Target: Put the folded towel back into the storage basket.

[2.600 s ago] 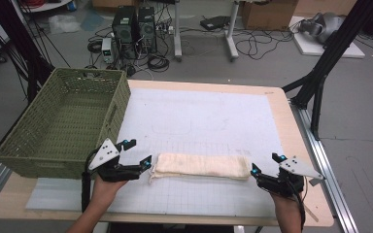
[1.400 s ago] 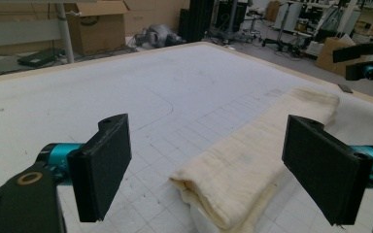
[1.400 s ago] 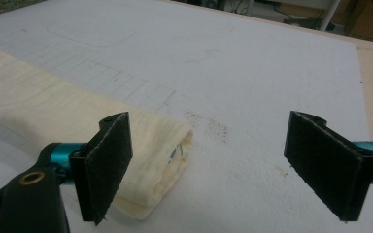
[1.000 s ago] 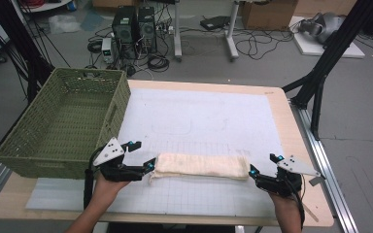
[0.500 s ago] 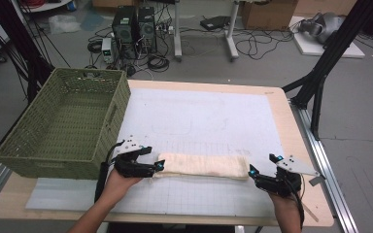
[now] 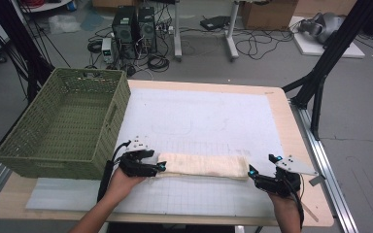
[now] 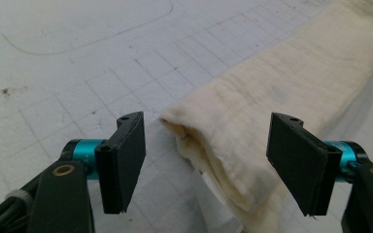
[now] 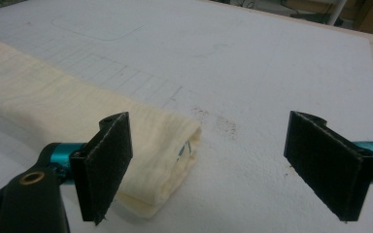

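Note:
A cream cloth (image 6: 204, 165), folded into a long narrow strip, lies along the front of the white gridded mat (image 6: 199, 121). My left gripper (image 6: 159, 167) is open at the strip's left end; in the left gripper view the folded end (image 7: 213, 145) sits between the two black pads (image 7: 124, 162). My right gripper (image 6: 251, 174) is open at the strip's right end. In the right gripper view that end of the cloth (image 8: 170, 150) lies just inside the left pad (image 8: 104, 165), the rest of the gap over bare mat.
A green woven basket (image 6: 68, 121) stands on the table's left side, close behind my left hand. The wooden table edge (image 6: 301, 145) runs along the right. Black frame legs (image 6: 320, 73), computers and cables sit on the floor beyond.
My left gripper has moved right, up to the cloth's left end, and now straddles it. The right gripper has barely shifted.

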Demonstrator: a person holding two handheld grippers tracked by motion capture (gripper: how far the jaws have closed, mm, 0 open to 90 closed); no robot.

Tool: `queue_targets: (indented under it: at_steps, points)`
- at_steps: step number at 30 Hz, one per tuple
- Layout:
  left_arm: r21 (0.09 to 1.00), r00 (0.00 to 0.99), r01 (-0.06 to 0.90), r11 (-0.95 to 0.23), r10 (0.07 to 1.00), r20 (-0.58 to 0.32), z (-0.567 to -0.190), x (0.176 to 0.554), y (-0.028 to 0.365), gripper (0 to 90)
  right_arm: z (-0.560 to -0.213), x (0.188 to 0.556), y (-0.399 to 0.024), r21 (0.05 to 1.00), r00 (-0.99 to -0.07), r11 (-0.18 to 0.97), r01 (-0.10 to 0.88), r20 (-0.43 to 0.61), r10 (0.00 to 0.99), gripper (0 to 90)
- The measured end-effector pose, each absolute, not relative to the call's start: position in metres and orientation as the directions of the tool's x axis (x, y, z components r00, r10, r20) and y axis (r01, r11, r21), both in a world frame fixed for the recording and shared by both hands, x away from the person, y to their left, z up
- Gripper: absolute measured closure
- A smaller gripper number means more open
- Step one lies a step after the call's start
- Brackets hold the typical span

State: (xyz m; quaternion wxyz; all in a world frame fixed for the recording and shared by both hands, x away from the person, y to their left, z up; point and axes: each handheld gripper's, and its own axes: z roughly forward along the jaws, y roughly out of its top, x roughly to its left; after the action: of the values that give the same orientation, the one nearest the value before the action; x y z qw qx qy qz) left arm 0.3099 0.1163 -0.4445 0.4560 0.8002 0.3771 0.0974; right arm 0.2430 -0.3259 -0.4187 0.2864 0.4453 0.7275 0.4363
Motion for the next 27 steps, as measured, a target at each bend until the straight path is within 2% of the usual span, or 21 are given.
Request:
queue_targets:
  at_steps: [5,14,17,20,21,23,24,27]
  points:
    - [0.791,0.726,0.5,-0.352,0.668,-0.162,-0.446,0.309,0.114,41.1,-0.419,0.243,-0.325,0.89,-0.442,0.222,0.397,-0.026,0.896,16.5]
    - [0.771,0.728,0.504,-0.389,0.672,-0.137,-0.448,0.308,0.109,44.0,-0.419,0.243,-0.326,0.89,-0.441,0.222,0.399,-0.026,0.897,16.5]
    - [0.765,0.728,0.502,-0.402,0.674,-0.124,-0.447,0.306,0.108,48.1,-0.419,0.243,-0.326,0.889,-0.441,0.221,0.4,-0.025,0.897,16.5]
    - [0.758,0.732,0.508,-0.41,0.669,-0.129,-0.446,0.304,0.107,58.4,-0.419,0.243,-0.326,0.887,-0.437,0.218,0.407,-0.02,0.899,16.6]
    - [0.755,0.733,0.512,-0.41,0.667,-0.136,-0.445,0.303,0.107,58.4,-0.419,0.243,-0.326,0.887,-0.437,0.218,0.407,-0.02,0.899,16.6]
    - [0.751,0.741,0.513,-0.415,0.657,-0.143,-0.445,0.303,0.106,68.3,-0.419,0.243,-0.326,0.886,-0.437,0.222,0.407,-0.025,0.899,16.6]
    - [0.752,0.741,0.518,-0.408,0.654,-0.155,-0.445,0.303,0.106,68.3,-0.419,0.243,-0.326,0.886,-0.437,0.222,0.407,-0.025,0.899,16.6]
    - [0.748,0.744,0.53,-0.4,0.642,-0.184,-0.446,0.303,0.106,76.7,-0.419,0.243,-0.327,0.887,-0.436,0.22,0.406,-0.024,0.899,16.6]
